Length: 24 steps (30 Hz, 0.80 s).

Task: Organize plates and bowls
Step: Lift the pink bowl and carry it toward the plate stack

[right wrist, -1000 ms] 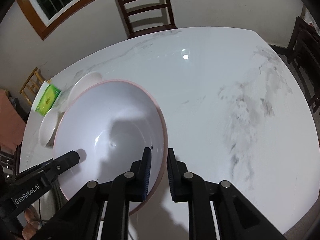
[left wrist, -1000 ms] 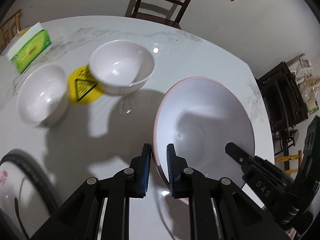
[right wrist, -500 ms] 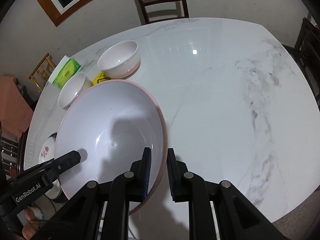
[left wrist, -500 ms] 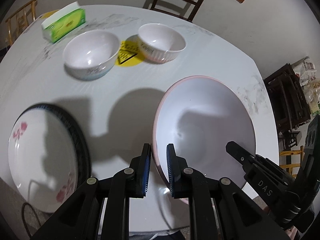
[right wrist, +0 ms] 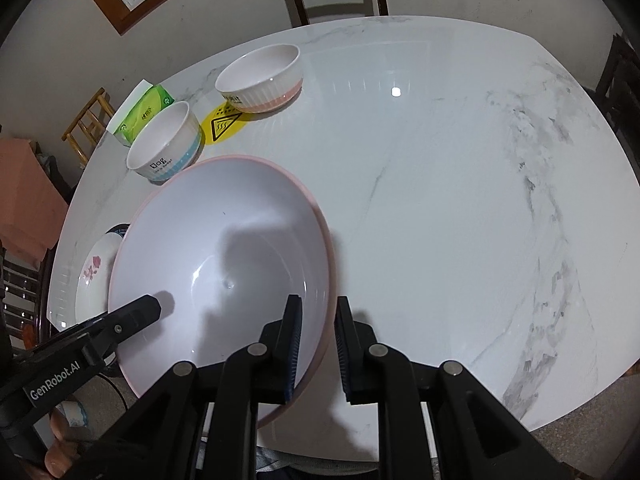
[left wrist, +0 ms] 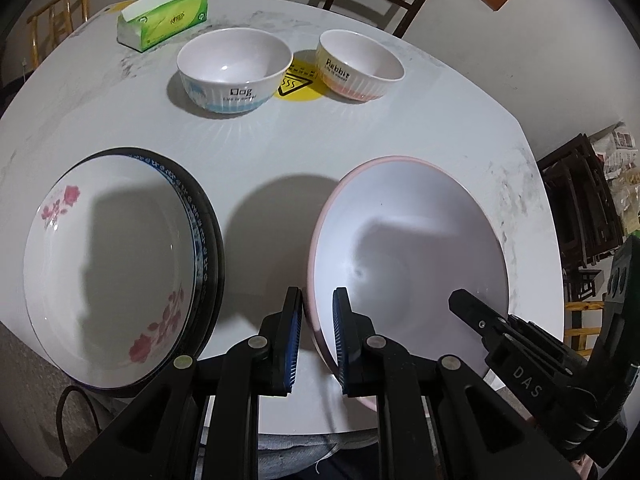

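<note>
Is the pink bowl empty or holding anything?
Empty. The pink bowl shows only bare white interior with shadows, seen from both wrists; the left gripper and right gripper clamp its rim.

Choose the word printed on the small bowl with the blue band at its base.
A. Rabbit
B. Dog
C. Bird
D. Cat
B: the blue-banded bowl reads "Dog" in black on its side, while the pink-banded bowl beside it reads "Rabbit".
</note>
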### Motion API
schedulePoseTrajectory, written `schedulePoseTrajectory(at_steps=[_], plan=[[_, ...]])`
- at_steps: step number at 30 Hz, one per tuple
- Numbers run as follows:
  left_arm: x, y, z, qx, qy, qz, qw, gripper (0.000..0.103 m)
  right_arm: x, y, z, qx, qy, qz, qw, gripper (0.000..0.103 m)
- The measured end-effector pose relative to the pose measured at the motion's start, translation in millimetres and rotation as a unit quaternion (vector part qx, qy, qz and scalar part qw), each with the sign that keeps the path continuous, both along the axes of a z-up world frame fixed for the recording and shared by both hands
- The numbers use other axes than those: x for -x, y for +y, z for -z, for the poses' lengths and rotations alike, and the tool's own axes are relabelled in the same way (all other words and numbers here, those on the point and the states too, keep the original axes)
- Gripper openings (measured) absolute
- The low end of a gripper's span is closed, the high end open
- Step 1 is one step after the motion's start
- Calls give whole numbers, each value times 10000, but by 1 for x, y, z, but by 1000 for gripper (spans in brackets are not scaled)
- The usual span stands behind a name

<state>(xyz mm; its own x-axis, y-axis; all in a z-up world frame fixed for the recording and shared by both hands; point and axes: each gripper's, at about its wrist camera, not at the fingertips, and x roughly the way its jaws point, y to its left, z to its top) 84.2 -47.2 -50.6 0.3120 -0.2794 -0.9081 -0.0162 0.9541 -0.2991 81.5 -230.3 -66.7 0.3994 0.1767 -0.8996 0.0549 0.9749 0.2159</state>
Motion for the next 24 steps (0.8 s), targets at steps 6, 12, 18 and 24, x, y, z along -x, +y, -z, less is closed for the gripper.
schedulePoseTrajectory(at_steps=[6,12,18,24], plan=[[2,1,5,7,14,22,10000,12,2,0,4,1,31,40,10000,18],[3,-4,11,8,49,73,10000,12,3,-1,7,32,58,80,9999,18],[3,-4,14,-33,91,82,9999,12,6,0,11,-41,116,88,9999,19],[3,-4,19,-79,147,71,9998,12,7,0,14,-120,137,50,9998,20]])
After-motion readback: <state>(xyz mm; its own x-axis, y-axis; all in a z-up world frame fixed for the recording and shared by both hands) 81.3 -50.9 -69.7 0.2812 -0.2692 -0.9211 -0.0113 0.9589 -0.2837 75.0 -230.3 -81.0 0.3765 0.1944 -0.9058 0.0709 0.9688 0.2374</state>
